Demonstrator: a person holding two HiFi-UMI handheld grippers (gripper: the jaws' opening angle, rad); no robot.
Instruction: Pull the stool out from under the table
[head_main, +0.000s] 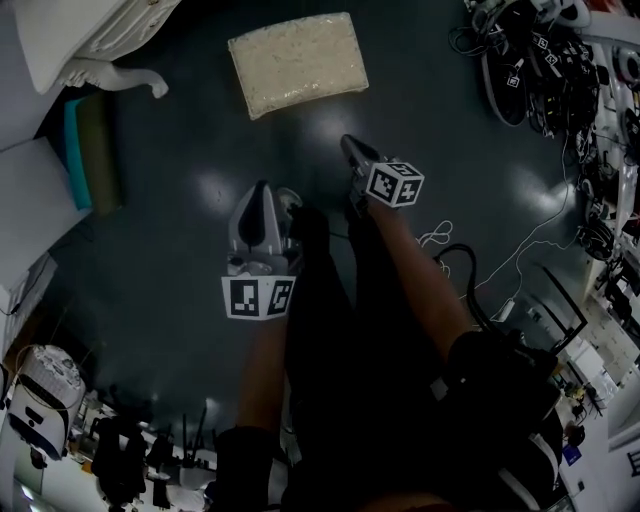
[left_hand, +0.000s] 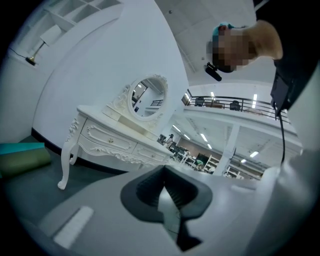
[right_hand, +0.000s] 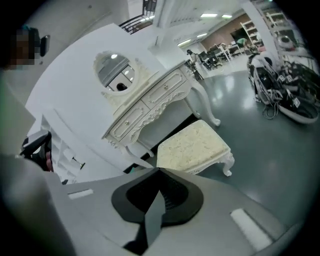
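Cream, textured upholstery marks the stool (head_main: 297, 62), which is seen standing on the dark floor (head_main: 170, 250) at the top of the head view, to the right of the carved leg of the white table (head_main: 95, 60). In the right gripper view it is shown just in front of that mirrored dressing table rather than tucked beneath it, so the pulling-out is judged largely done, though how far its rear edge clears the table front cannot be settled. The seat's long axis is laid across the head view, slightly tilted, with one long side turned toward the person. The stool lies ahead of both claws and apart from them. The right gripper (head_main: 349, 143) is held nearer to it and is pointed at its near long edge, while the left gripper (head_main: 262, 190) is held further back and is aimed at the table instead. Both claws are clenched on nothing, their pads pressed together. Any further pull is judged to fall to the right hand.
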